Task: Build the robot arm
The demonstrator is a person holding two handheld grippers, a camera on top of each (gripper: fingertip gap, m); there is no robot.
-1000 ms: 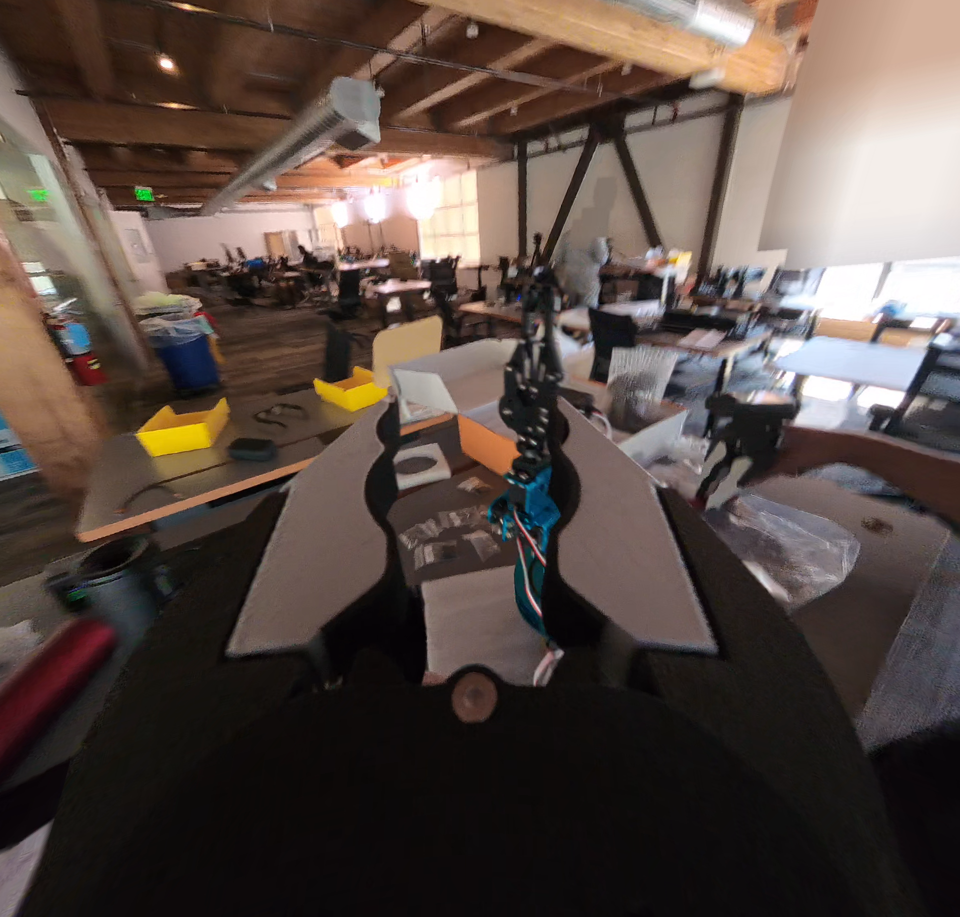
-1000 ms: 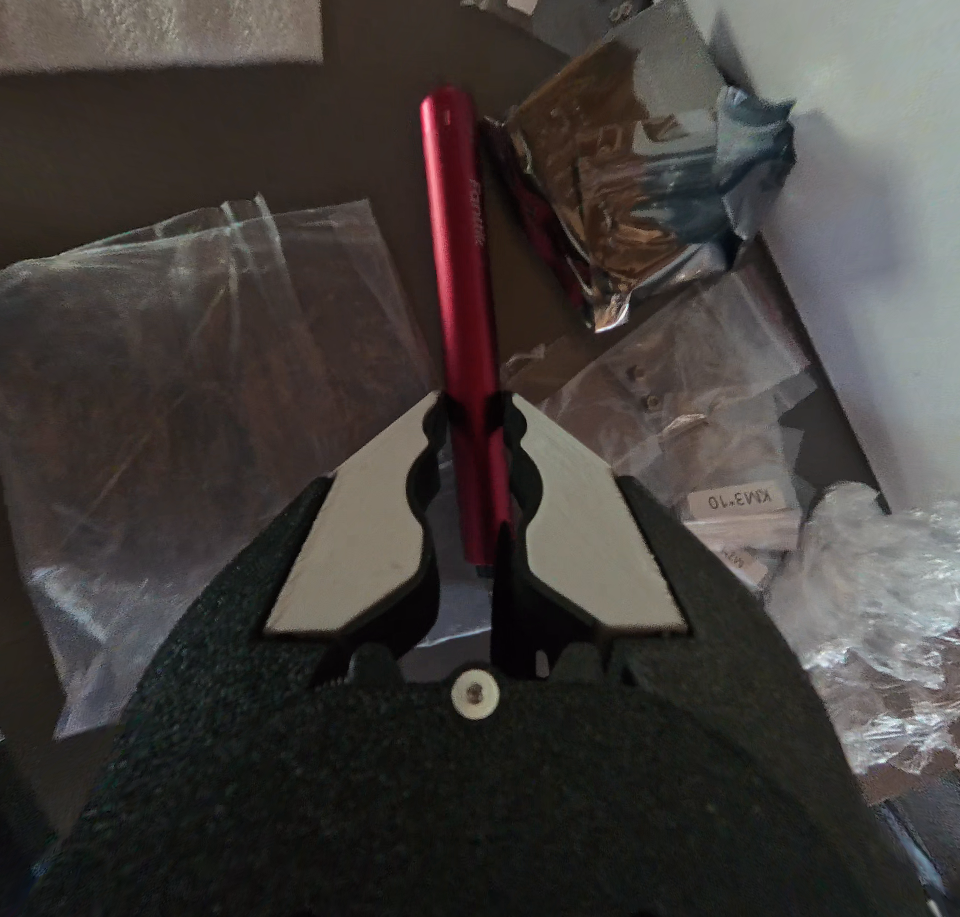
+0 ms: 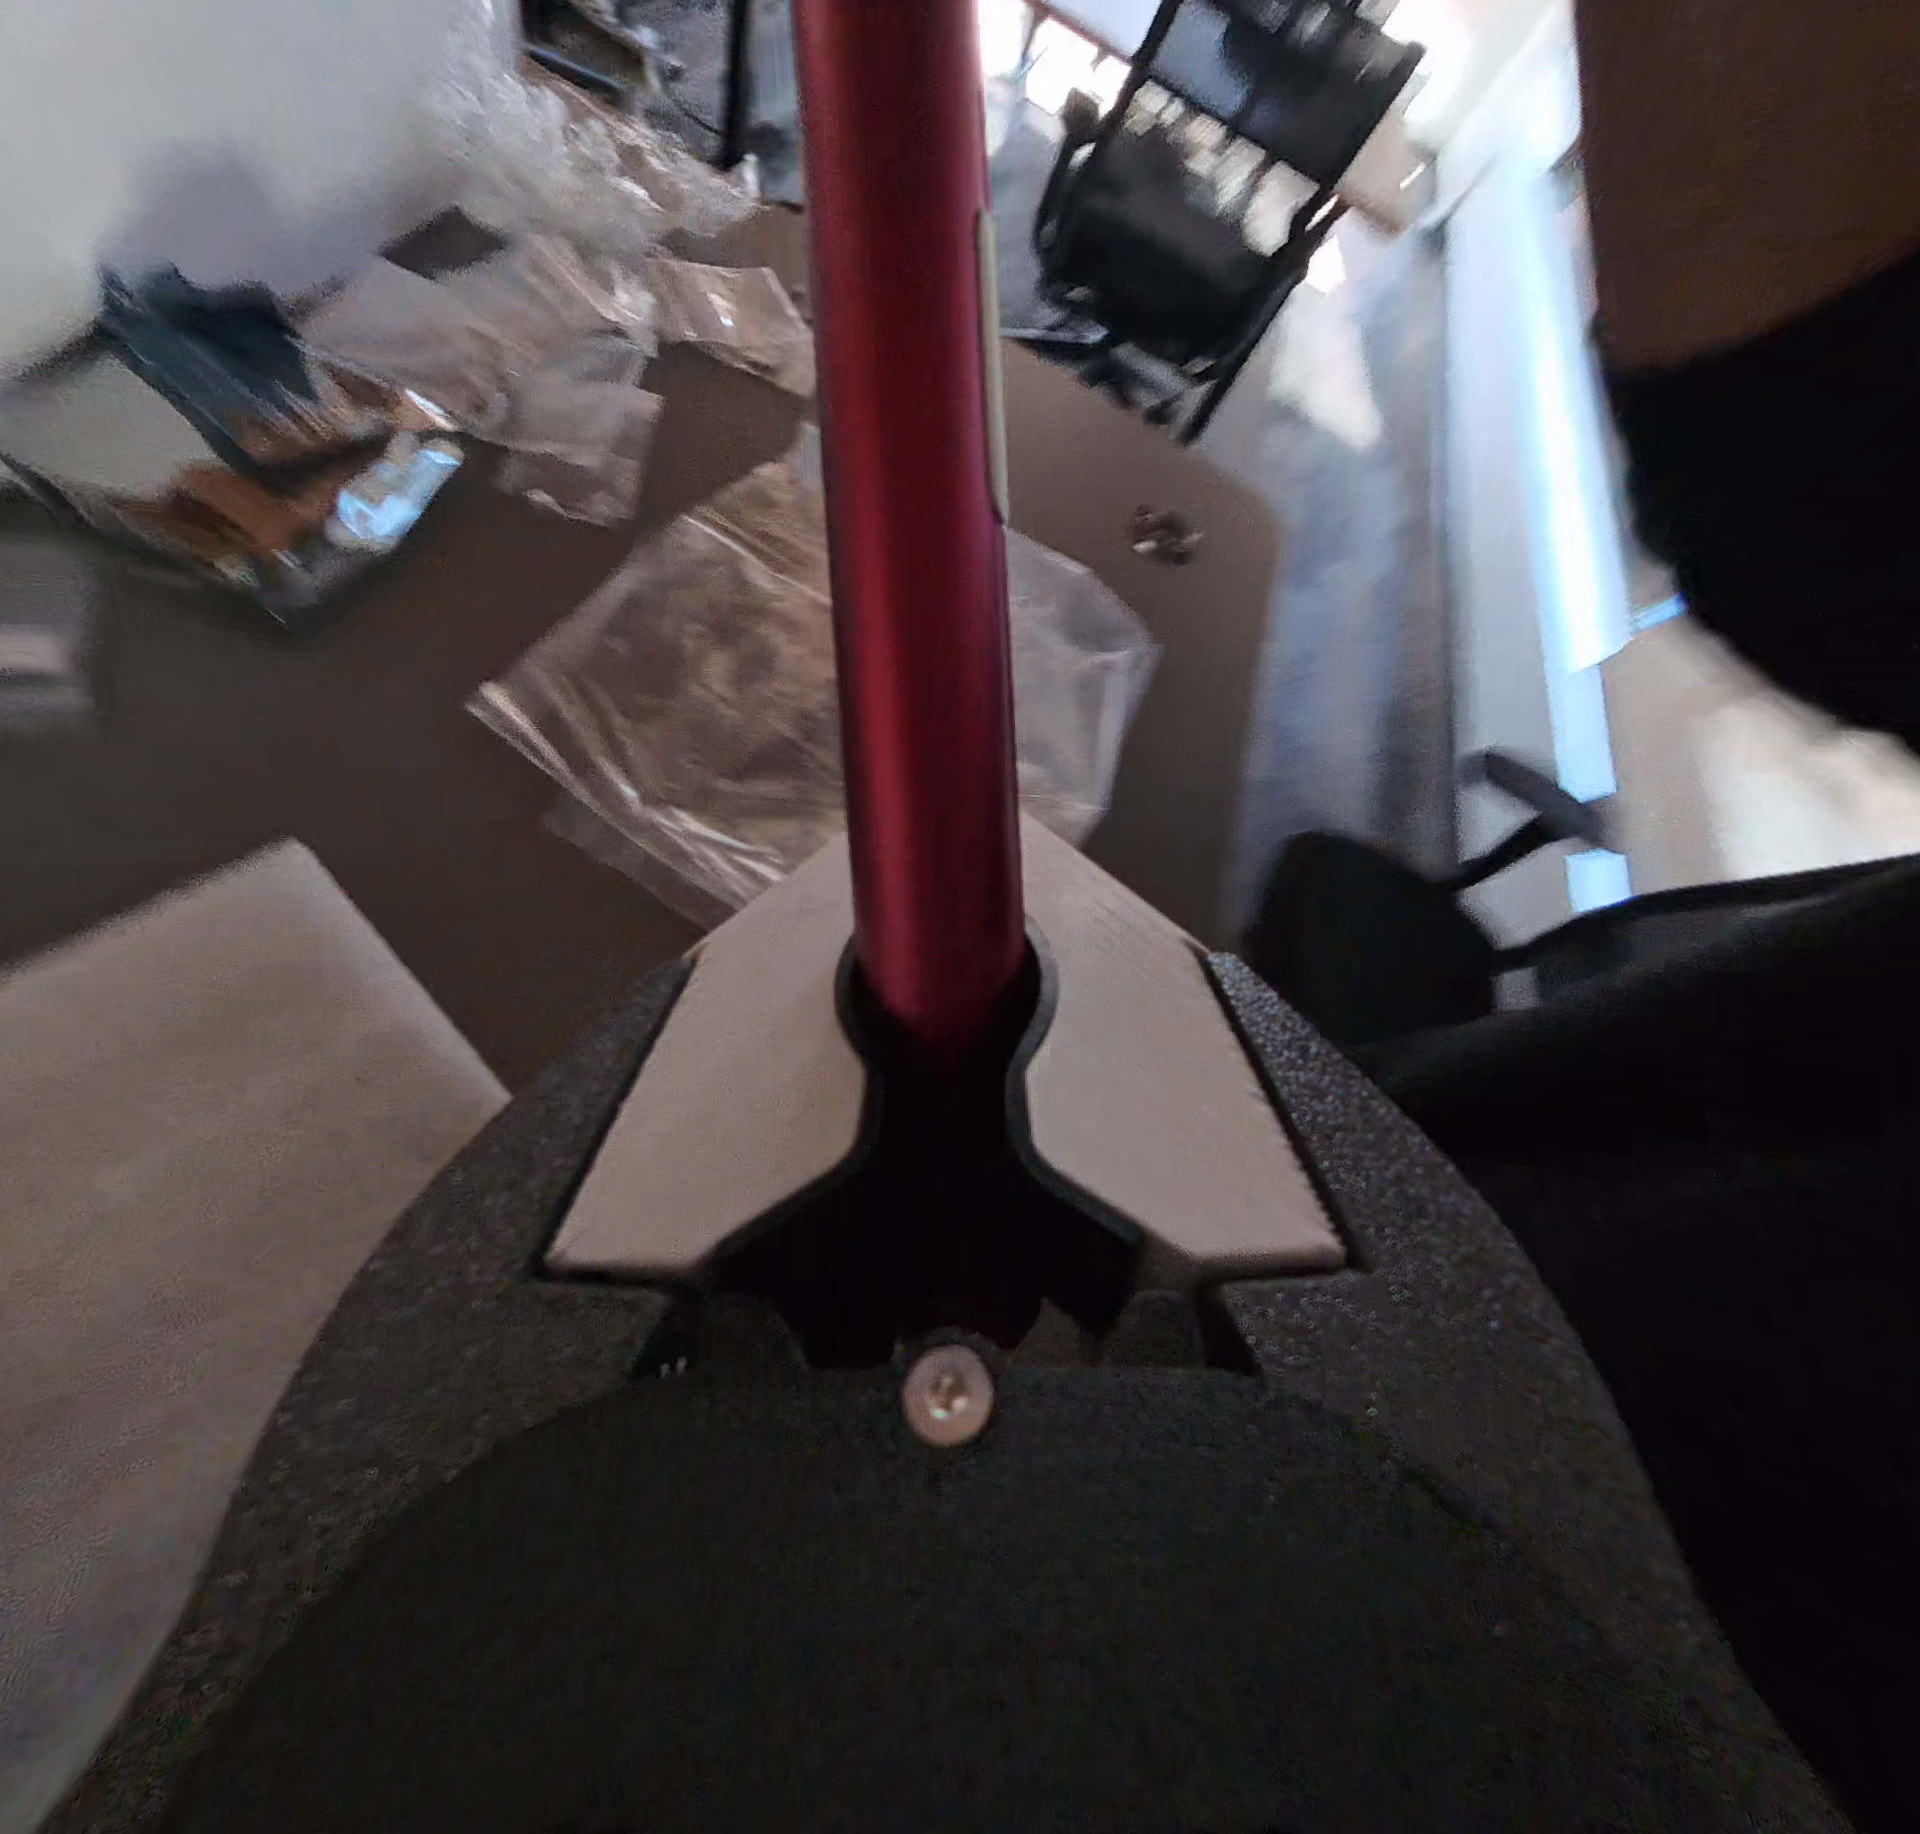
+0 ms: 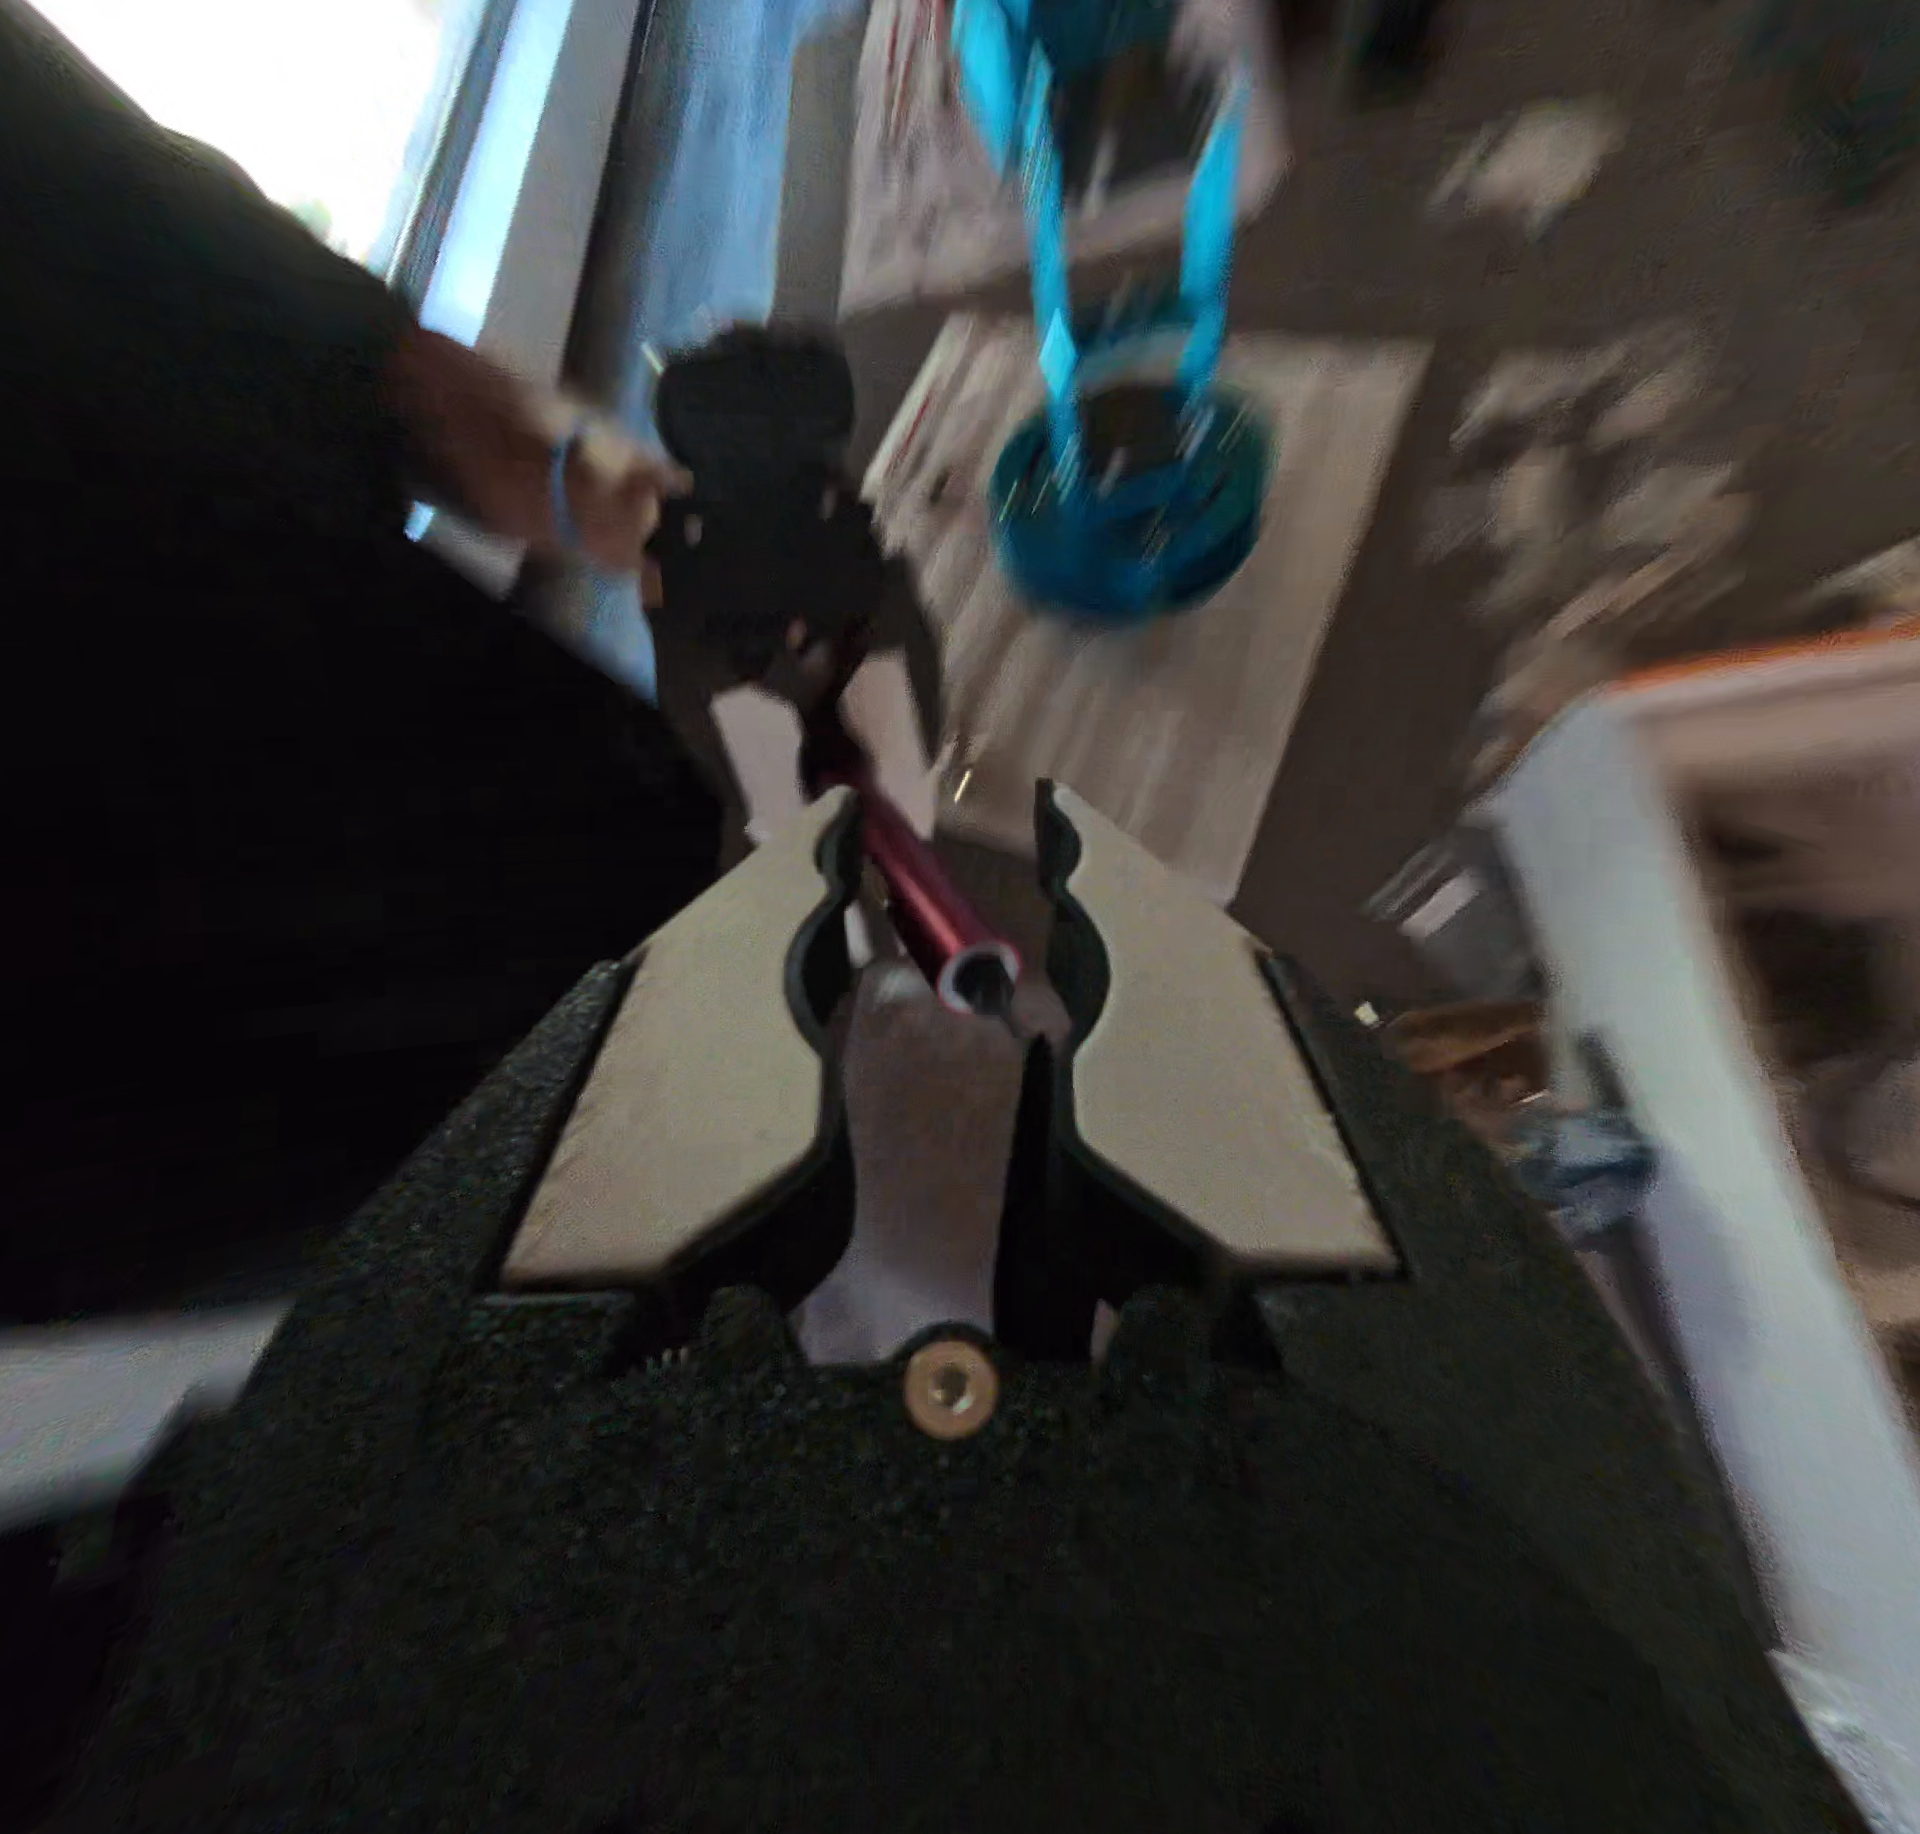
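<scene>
The left gripper (image 3: 940,937) squeezes the red metal tube (image 3: 904,434) near its bottom end. The right gripper (image 4: 940,818) is wide open around the tube's other end (holding nothing). The tube looks stiff, light and slippery. Clear plastic bags (image 3: 727,683) lie below.

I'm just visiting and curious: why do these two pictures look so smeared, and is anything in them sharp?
Left wrist view: the red tube and left gripper are fairly sharp; the plastic bags and chair smear; window glare at right.
Right wrist view: heavy motion blur; the blue part streaks; only the right gripper is crisp.
</scene>
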